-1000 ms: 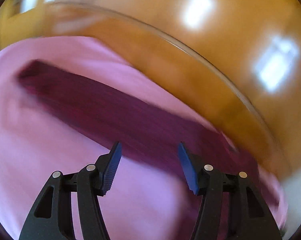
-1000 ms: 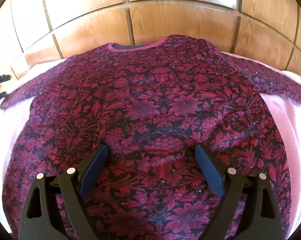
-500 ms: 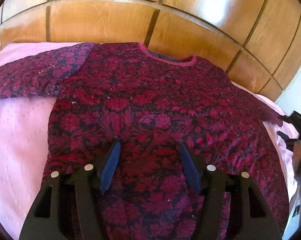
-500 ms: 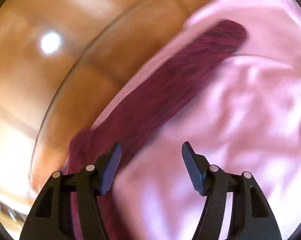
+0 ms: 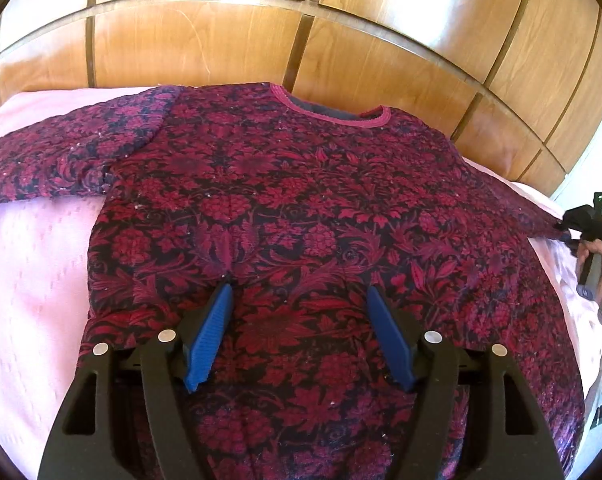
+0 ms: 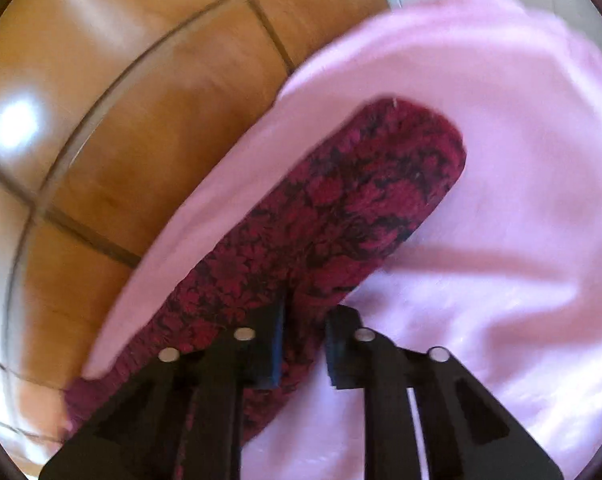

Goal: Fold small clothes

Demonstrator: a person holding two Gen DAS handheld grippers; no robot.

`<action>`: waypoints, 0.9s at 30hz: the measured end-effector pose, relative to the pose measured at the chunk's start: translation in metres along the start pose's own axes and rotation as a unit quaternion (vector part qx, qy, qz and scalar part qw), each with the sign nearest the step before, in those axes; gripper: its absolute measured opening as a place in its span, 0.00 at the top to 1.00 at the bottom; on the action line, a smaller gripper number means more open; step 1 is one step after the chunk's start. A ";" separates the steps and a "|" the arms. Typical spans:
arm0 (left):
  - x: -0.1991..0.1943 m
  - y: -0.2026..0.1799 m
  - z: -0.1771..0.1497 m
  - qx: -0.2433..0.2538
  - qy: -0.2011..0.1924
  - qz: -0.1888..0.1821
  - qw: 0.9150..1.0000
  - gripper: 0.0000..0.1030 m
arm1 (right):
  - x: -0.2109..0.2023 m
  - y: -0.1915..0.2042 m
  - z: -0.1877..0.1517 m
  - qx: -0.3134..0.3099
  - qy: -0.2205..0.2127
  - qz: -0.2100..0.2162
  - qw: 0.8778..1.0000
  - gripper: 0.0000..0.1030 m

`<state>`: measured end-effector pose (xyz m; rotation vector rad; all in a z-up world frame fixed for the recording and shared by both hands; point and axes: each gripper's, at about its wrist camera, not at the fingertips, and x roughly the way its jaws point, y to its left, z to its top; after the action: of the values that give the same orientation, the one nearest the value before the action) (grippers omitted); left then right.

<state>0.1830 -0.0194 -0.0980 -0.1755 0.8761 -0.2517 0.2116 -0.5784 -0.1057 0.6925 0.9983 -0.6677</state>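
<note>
A dark red top (image 5: 301, 216) with a flower print lies flat on a pink bed cover (image 5: 33, 272). Its front faces up. The neck hole with its pink trim (image 5: 333, 114) points toward the shiny wooden headboard (image 5: 229, 36) at the far end of the bed. Both long sleeves are spread out to the sides.

The left tongs (image 5: 299, 300) are wide apart. They hang over the lower middle of the top, and nothing is between them. The tip of 1 blue finger (image 5: 211, 332) sits right at a small crease in the cloth. It is hard to tell if it touches the cloth.

The left sleeve (image 5: 61, 156) lies across the pink cover and runs out past the edge of the left camera view.

The right sleeve (image 6: 333, 216) lies on the pink cover too, with its rounded cuff end far from the camera. The right tongs (image 6: 303, 316) are pulled in narrow, and they pinch the lower edge of this sleeve between the 2 fingers. This view is a bit blurry.

In the left camera view, the right tongs (image 5: 581, 220) show as a small black shape at the end of that sleeve, far to the side. The person's right hand (image 5: 601, 264) is wrapped around the handle there.

Behind the sleeve, the wooden headboard (image 6: 141, 120) shows again, with bright spots of light on it.
</note>
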 end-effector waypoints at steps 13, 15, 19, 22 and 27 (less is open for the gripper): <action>0.001 -0.003 0.004 0.006 0.010 -0.004 1.000 0.29 | -0.053 -0.032 -0.040 -0.027 -0.039 -0.045 0.998 0.72; -0.003 -0.001 0.003 0.003 0.007 -0.006 1.000 0.29 | -0.076 -0.024 -0.051 -0.048 -0.043 -0.020 0.998 0.56; -0.015 0.003 -0.003 -0.002 0.006 0.006 1.000 0.29 | -0.106 0.004 -0.087 -0.117 0.022 0.104 0.987 0.54; -0.036 0.008 -0.014 -0.001 -0.001 0.036 0.999 0.29 | -0.125 0.029 -0.144 -0.187 0.093 0.177 0.962 0.54; -0.076 0.034 -0.045 -0.003 -0.007 0.096 0.995 0.29 | -0.145 0.039 -0.236 -0.267 0.179 0.215 0.922 0.58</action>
<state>0.1066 0.0329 -0.0791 -0.0978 0.8746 -0.0673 0.0651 -0.3459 -0.0547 0.5245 1.2454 0.1334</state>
